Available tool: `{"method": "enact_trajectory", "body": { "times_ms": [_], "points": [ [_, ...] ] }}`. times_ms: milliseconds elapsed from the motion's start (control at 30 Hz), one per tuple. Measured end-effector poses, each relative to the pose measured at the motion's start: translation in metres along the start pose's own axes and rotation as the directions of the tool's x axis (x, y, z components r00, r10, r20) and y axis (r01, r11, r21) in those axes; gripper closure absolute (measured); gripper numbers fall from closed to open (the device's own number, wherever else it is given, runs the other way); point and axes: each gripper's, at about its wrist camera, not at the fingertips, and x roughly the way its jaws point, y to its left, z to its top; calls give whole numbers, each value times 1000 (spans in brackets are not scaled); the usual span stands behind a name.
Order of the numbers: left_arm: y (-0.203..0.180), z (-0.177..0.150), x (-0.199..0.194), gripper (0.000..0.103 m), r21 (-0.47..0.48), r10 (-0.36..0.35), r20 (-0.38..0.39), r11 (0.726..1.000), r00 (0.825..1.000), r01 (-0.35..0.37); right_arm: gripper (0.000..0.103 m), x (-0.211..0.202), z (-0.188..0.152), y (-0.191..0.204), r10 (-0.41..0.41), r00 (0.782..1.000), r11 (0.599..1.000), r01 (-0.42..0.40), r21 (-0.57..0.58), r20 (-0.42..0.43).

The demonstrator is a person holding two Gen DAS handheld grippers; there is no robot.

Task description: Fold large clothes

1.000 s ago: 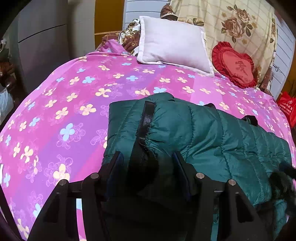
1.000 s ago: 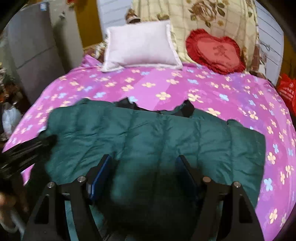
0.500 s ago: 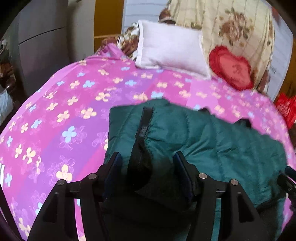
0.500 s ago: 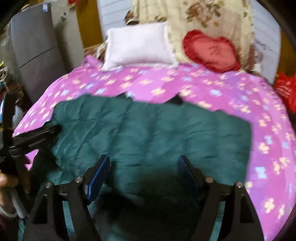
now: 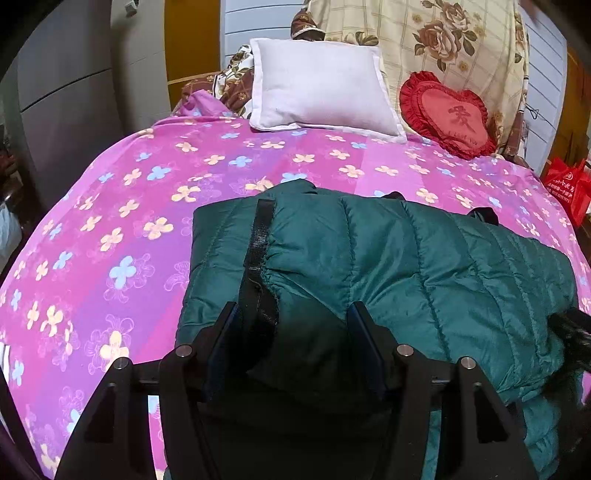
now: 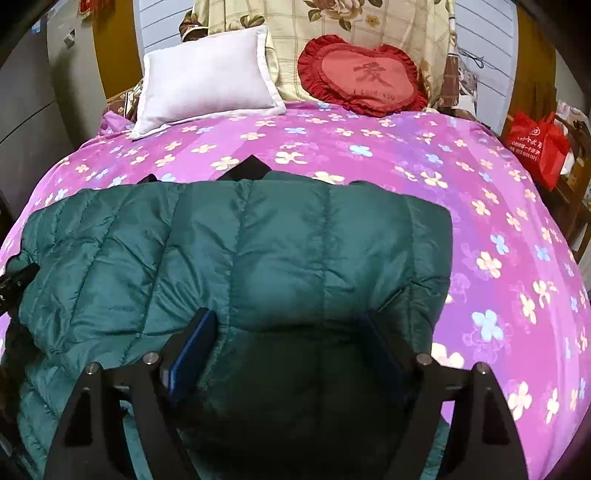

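Note:
A dark green quilted puffer jacket (image 5: 406, 258) lies folded across the near part of the bed, with a black zipper strip (image 5: 258, 236) and gathered cuff at its left end. It also shows in the right wrist view (image 6: 258, 251). My left gripper (image 5: 293, 325) is open, its jaws wide apart over the jacket's left end. My right gripper (image 6: 291, 332) is open too, jaws wide apart over the jacket's right part. Neither grips fabric. The right gripper's tip shows at the left view's right edge (image 5: 572, 332).
The bed has a pink flowered sheet (image 5: 129, 206). A white pillow (image 5: 321, 85), a red heart cushion (image 5: 447, 114) and a rose-patterned quilt (image 6: 369, 18) stand at the headboard. A red bag (image 6: 539, 144) sits right of the bed. A grey cabinet (image 5: 66, 92) stands on the left.
Both grippers have stayed open over the jacket and pulled back slightly. The jacket's folded edge now lies flatter and straighter on the bed.

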Motion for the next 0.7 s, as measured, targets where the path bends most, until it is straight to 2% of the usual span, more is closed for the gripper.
{"method": "enact_trajectory", "body": {
  "times_ms": [200, 267, 367, 567, 700],
  "points": [
    [-2, -1, 2, 60, 12, 8, 6, 1000, 1000, -8, 19, -39, -9, -4, 27, 997, 999, -28, 18, 73],
    [-2, -2, 3, 58, 14, 6, 8, 1000, 1000, -6, 15, -37, -14, -4, 6, 998, 1000, -7, 12, 59],
    [-1, -3, 5, 57, 17, -1, 5, 1000, 1000, 0, 14, -15, -23, -2, -3, 1000, 1000, 3, -9, -7],
    [-1, -5, -10, 57, 14, 3, 12, 1000, 1000, -4, 14, -32, -23, -1, -4, 1000, 1000, 4, 1, 14],
    [-1, -9, -32, 57, 9, -30, 37, 1000, 999, 30, 14, -60, -32, -4, 20, 998, 1000, -21, 15, 58]
  ]
}}
